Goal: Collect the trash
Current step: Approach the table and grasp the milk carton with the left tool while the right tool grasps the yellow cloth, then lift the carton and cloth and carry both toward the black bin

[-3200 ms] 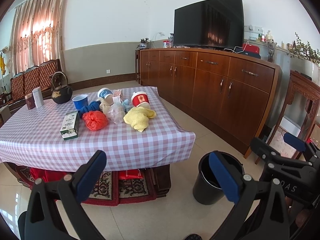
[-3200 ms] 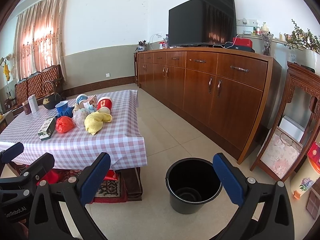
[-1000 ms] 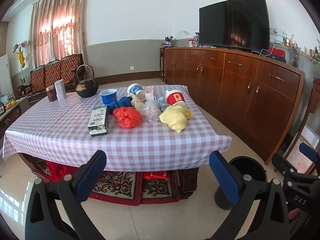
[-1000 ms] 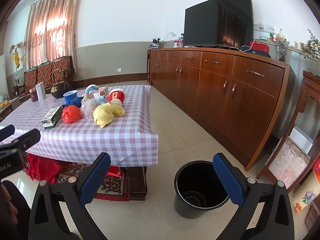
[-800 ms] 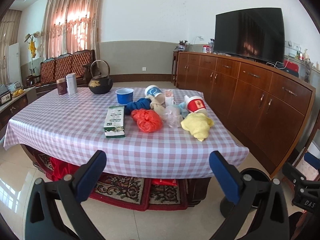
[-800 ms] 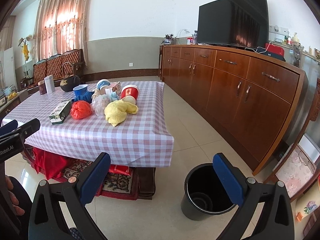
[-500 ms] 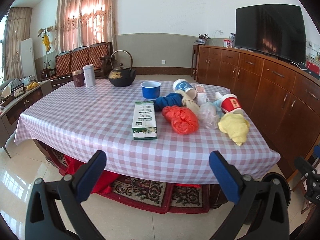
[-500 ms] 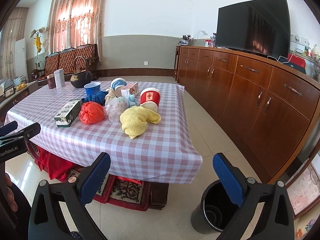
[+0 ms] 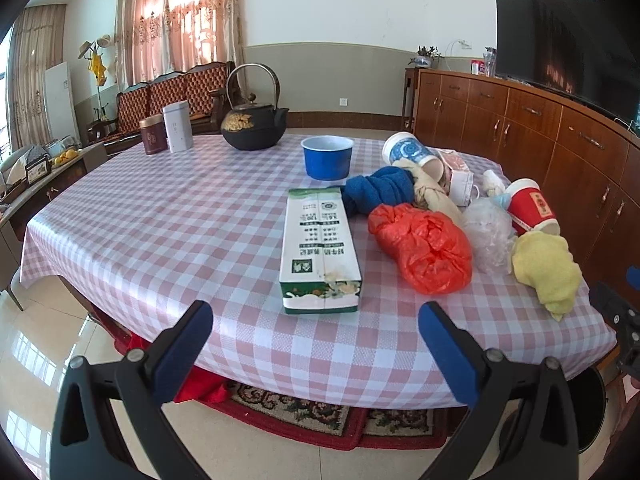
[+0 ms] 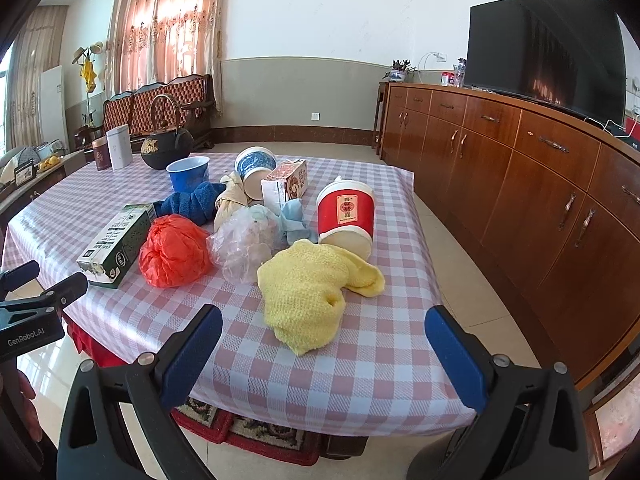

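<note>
Now — left gripper jaws spread | right gripper jaws spread | crumpled yellow cloth lies limp on checked table

Home living room: low table w/ pink checked cloth, carved wooden sofa by curtained window, long wood sideboard w/ flat-screen TV, iron teapot, patterned rug.

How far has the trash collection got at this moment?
Nothing is collected yet. Both tools, left and right, are open and empty, short of the table. The carton, red bag, cups and cloths all lie there; the bin peeks out below.
</note>
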Demonstrator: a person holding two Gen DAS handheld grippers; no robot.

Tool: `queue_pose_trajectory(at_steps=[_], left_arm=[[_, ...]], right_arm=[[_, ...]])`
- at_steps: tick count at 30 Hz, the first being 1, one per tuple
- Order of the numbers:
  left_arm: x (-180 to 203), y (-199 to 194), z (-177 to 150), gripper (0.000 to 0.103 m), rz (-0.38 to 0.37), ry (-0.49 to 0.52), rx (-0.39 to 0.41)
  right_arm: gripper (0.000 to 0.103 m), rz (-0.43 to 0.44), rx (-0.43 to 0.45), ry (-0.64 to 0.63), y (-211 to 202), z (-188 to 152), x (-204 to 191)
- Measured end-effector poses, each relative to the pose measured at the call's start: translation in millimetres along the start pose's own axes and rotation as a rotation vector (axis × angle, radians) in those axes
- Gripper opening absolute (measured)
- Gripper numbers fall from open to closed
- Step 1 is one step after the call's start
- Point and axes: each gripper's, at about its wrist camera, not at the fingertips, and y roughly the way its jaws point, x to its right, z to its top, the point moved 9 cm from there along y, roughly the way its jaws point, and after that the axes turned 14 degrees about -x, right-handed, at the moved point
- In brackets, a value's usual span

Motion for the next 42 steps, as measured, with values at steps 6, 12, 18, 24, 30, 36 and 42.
queue_pose_trajectory(at_steps=[6,12,18,24,30,36,42], left_arm=[[-5,31,12,0.103,-0.014,-0.047,-0.026],[-3,52,18,0.097,-0.024,-0.039,-0.055],[1,64,19,0.076,-0.009,-0.002,-0.069],[-6,63,20,0.055,-0.013,-0.012,-0.059],[-16,52,21,0.055,-0.004,-0.016,-0.027],[-14,31,20,0.054,-0.013,0.004,0.004],[-2,11,15,0.054,-0.049,0.024,0.019]], right_arm=[[0.099,0.009,-0.026,0.008,34,11,-5],[0.096,0.015,-0.047,0.03,56,13,-4],[0.085,0.023,-0.049,0.041,63,15,-4],[0.05,0.056,-0.064,0.048,66,11,-4],[0.04,0.057,-0.044,0.019,57,10,-7],[0.039,0.053,0.004,0.03,34,10,-2],[0.039,0.044,0.044,0.044,7,10,9]])
